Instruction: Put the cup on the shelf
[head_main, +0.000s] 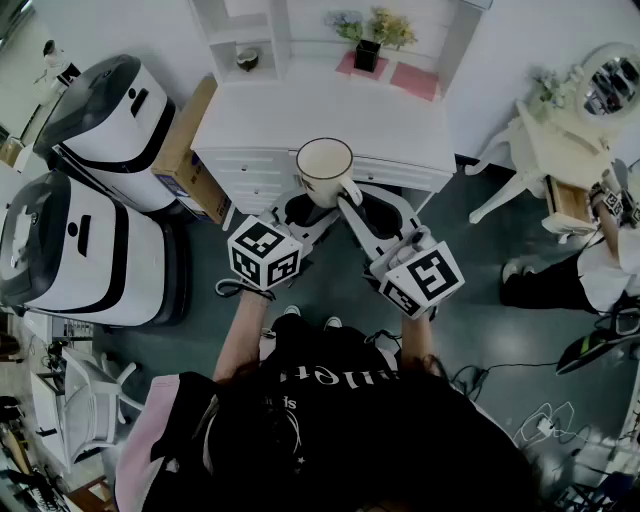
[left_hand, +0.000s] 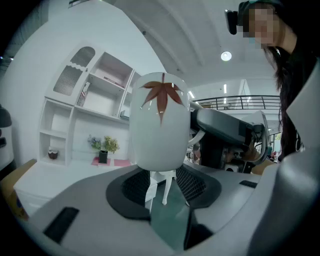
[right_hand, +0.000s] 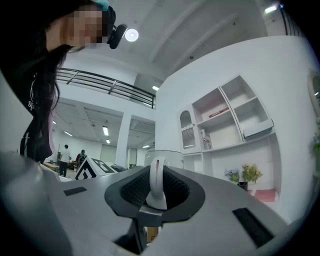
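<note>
**Cup held by its handle in front of the white shelf**

Cup (head_main: 324, 168), white with a red leaf printed on its side, hangs upright in the air just before the front edge of the counter (head_main: 320, 115). The right gripper (right_hand: 156, 197) is clamped on the cup's handle (right_hand: 156, 180), which stands on edge between its dark pads. The left gripper (left_hand: 162, 186) sits just beside it, jaws wide apart and pressing on nothing. The cup's base is just above and ahead of their gap. Whether the base touches them cannot be told.

Two big white-and-black appliances (head_main: 100, 125) stand on the floor at the left. The tall white shelf (left_hand: 95, 95) rises at the back of the counter, its open compartments facing the grippers. A cardboard box (head_main: 185, 150) leans against the counter's left side, and a white chair (head_main: 505, 165) stands off to the right.

The bare counter top lies between the cup and the shelf. At the foot of the shelf stand a dark pot of flowers (head_main: 368, 45) and a pink mat (head_main: 415, 80). A small bowl (head_main: 247, 60) sits in a low compartment at the left.
</note>
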